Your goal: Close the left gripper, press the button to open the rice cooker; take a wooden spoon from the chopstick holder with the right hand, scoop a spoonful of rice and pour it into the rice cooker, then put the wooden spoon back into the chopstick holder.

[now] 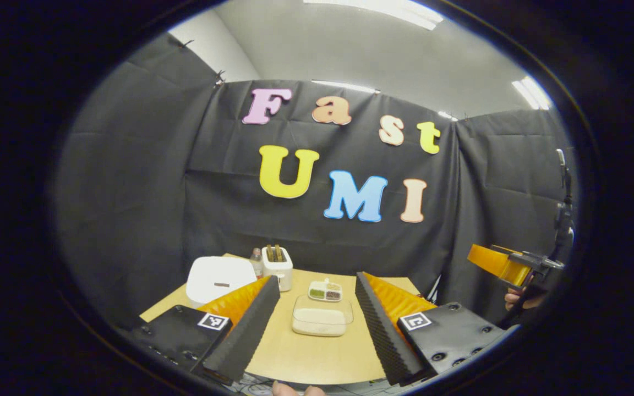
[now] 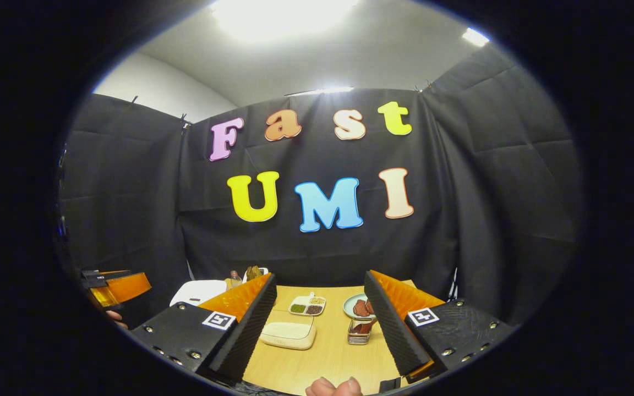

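1. Step in hand: the very start, by my read. Rice cooker (image 1: 219, 279) sits at the back-left of the tabletop (image 1: 317, 357), lid down, nothing touching it.
2. Left tongs (image 1: 317, 316) stand wide, holding nothing, held back at the near tabletop edge, well apart from the cooker.
3. Right tongs (image 2: 320, 316) also wide, holding nothing, likewise held back at the near edge.
4. Next move calls for: narrow the left tongs fully, then swing forward and left to the cooker and press its button. Likely the dark mark on the lid front, too small to confirm.
5. Chopstick holder (image 1: 277, 267) stands just beside the cooker on its right, 2 brown handles poking out the top; the wooden spoon is presumably among them, cannot tell which.
6. Rice container (image 1: 321, 319) is mid-tabletop, a clear tub of pale grains, with a small divided dish (image 1: 325, 291) behind it.
7. Right gripper view adds a plate (image 2: 353, 306) and a small glass jar (image 2: 359, 330) on the right side, partly behind its own finger.
8. Left gripper view gives the clean look at cooker and holder; each view catches the other tongs at its edge.
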Demonstrator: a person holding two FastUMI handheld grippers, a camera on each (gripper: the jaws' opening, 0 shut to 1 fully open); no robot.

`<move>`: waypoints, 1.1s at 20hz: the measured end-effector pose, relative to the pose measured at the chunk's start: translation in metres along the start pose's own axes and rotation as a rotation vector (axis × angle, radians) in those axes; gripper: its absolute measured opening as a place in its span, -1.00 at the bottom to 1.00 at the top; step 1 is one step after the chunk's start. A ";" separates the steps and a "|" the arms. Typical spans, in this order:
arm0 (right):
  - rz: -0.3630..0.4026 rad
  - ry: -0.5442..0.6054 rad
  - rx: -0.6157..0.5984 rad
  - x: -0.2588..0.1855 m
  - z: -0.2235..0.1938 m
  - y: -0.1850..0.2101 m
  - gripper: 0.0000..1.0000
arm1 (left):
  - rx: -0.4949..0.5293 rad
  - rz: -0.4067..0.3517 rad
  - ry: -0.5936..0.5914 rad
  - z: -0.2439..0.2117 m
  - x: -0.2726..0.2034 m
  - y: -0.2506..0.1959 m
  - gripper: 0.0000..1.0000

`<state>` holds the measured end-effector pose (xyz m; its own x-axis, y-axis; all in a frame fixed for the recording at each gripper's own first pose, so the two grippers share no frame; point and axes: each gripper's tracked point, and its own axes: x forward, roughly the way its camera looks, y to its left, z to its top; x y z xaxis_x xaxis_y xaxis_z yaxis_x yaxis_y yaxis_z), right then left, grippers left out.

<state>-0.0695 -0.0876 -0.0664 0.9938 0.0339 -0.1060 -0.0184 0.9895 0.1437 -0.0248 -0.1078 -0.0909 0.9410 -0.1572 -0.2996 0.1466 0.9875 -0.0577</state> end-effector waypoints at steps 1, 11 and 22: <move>0.003 -0.010 0.002 -0.009 0.002 0.000 0.95 | 0.004 -0.020 0.003 -0.001 -0.005 -0.013 0.86; -0.080 -0.059 -0.036 -0.028 0.024 0.000 0.96 | -0.041 -0.044 -0.029 0.022 -0.006 -0.007 0.89; -0.075 -0.031 -0.099 -0.022 0.013 0.031 0.96 | -0.026 -0.044 -0.051 0.023 0.004 0.021 0.87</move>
<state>-0.0907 -0.0591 -0.0468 0.9957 -0.0441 -0.0821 0.0474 0.9981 0.0386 -0.0107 -0.0877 -0.0720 0.9482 -0.1995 -0.2471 0.1812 0.9789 -0.0949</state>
